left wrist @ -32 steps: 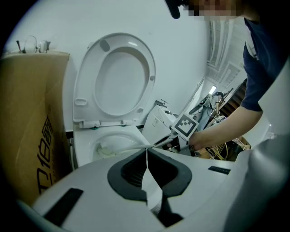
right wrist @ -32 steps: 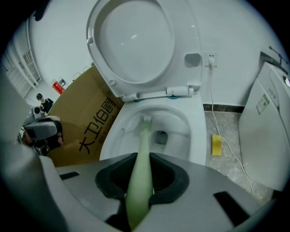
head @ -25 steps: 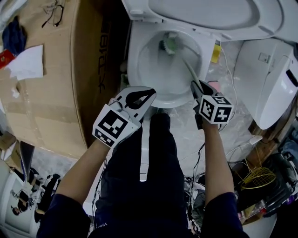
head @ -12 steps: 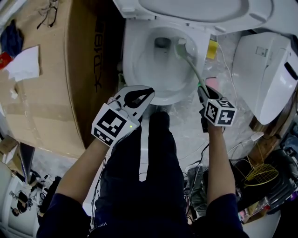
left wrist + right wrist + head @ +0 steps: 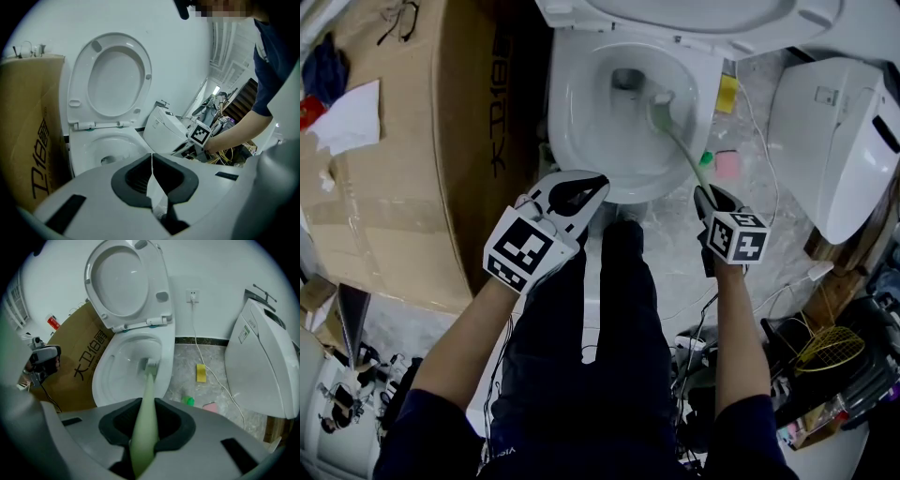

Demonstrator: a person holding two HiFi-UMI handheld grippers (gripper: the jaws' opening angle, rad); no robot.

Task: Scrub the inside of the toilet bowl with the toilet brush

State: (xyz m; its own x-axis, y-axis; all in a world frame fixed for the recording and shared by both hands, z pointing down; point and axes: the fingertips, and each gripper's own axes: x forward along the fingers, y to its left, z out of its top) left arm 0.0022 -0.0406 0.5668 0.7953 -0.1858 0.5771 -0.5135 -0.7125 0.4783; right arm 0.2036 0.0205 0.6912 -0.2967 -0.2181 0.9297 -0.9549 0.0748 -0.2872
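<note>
My right gripper (image 5: pixel 703 193) clamps toilet brush (image 5: pixel 673 139) handle; left gripper (image 5: pixel 598 182) closed, empty. Head low in toilet bowl (image 5: pixel 567 141); pushing hard could twist smooth handle in grip

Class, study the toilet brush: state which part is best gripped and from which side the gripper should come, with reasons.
Grip the toilet brush at the upper end of its slim pale-green handle, coming from the front of the toilet bowl, as the right gripper does. The handle slants up and out over the rim toward that side, while the bristle head sits down inside.
</note>
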